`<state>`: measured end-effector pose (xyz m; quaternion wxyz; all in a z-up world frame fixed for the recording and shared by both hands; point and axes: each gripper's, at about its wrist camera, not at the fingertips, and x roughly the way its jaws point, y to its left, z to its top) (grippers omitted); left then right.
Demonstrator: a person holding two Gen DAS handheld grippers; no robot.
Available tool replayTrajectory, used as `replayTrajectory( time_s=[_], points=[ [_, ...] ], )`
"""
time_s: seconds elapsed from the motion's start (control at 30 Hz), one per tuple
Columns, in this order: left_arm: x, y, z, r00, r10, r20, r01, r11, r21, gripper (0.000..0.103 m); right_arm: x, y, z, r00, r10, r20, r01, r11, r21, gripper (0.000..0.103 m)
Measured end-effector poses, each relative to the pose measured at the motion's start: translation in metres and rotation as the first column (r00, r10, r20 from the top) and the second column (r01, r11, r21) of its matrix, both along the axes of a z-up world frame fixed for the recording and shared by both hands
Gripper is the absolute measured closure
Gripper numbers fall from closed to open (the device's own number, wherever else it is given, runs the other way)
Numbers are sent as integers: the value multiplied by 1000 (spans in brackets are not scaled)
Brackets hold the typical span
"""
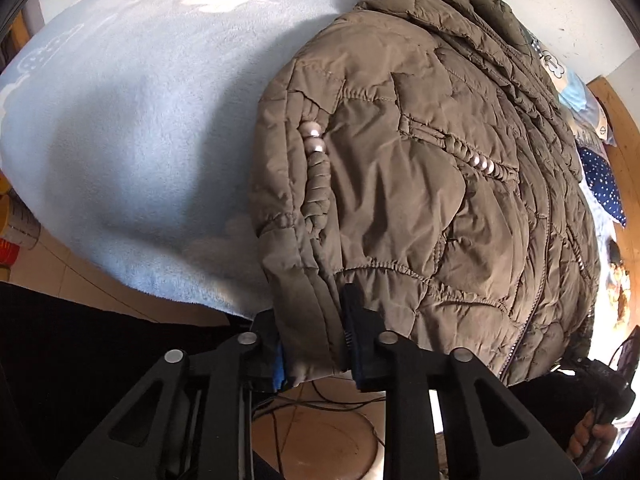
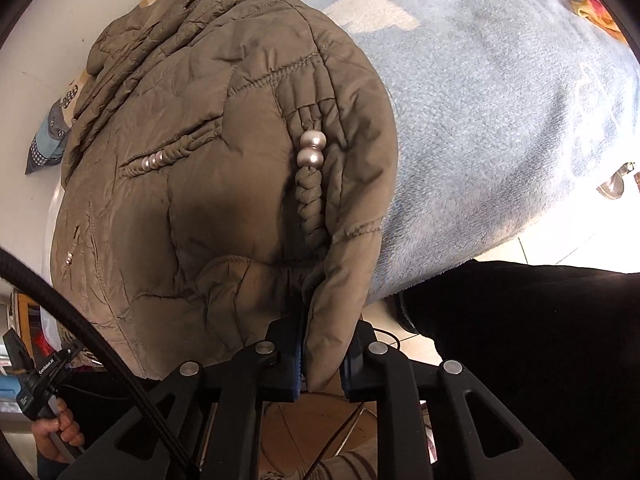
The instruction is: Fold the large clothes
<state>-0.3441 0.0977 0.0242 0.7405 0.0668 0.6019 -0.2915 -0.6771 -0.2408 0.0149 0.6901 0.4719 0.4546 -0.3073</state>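
An olive-brown quilted puffer jacket (image 1: 432, 168) lies on a light blue fleece blanket (image 1: 140, 120), its hem hanging over the near edge. My left gripper (image 1: 312, 340) is shut on the jacket's left hem corner. My right gripper (image 2: 324, 356) is shut on the right hem corner of the jacket (image 2: 208, 168). Braided cords with silver beads (image 2: 312, 152) run along both side edges. The collar lies at the far end. The right gripper in the person's hand also shows at the left wrist view's lower right (image 1: 600, 396).
The blue blanket (image 2: 500, 120) covers the bed on both sides of the jacket. Patterned pillows (image 1: 600, 184) lie beyond the jacket. Tiled floor with cables (image 1: 320, 432) lies below the bed's edge. The person's dark clothing (image 2: 540, 340) is close by.
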Motion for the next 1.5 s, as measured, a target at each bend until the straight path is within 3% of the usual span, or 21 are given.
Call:
replayTrajectory(
  time_s=[0.83,1.23,1.5],
  points=[
    [11,-9,-19,1000,5,26,-6,999,34,79,-13,-3,-7,998,-56,30,55,998,23,89],
    [-12,-30,4,985,-39,168,33,999,38,85,-10,3,4,999,-21,43,22,999,-29,91],
    [-32,-43,18,966,-49,253,37,998,50,85,-14,7,20,994,-11,108,17,998,-53,91]
  ],
)
